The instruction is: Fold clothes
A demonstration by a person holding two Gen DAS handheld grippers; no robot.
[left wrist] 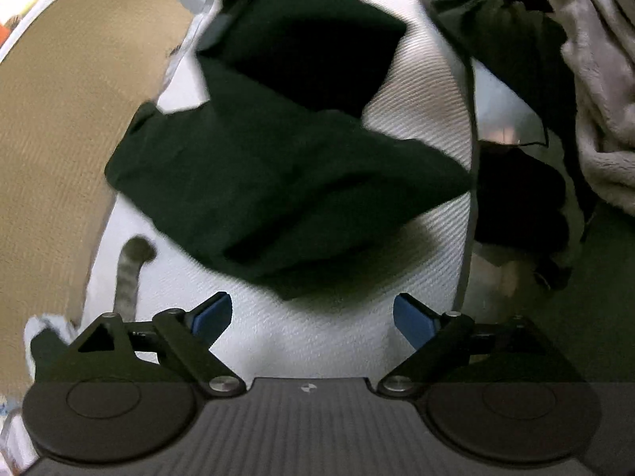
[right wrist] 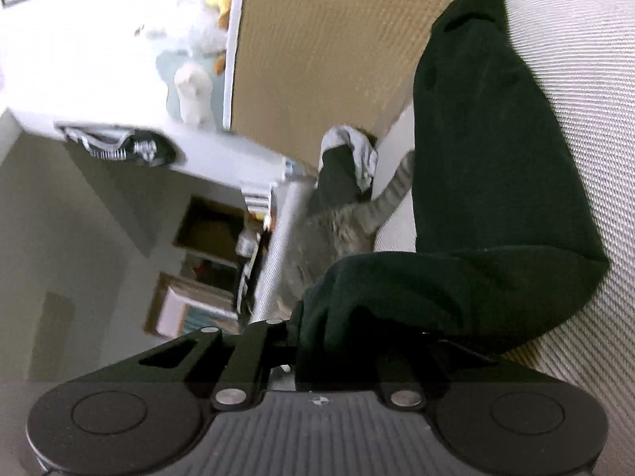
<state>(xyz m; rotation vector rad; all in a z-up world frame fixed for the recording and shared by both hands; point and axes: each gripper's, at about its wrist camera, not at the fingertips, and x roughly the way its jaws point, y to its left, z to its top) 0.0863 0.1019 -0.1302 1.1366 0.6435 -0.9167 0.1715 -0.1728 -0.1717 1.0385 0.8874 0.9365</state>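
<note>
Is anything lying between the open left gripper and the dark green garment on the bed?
Nothing visible does. The left gripper is open over bare white bedcover, and the dark green garment lies just ahead of its fingertips. A cat's striped tail shows at the bed's edge, off to the side, not in the path.

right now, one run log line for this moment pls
step: fold clothes | left gripper: open, empty, above white bedcover | right gripper: shut on dark green garment | cat tail nearby

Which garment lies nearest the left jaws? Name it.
The dark green garment spread on the white bedcover, just ahead of the open left gripper. The grey fleece lies further off, at right.
</note>
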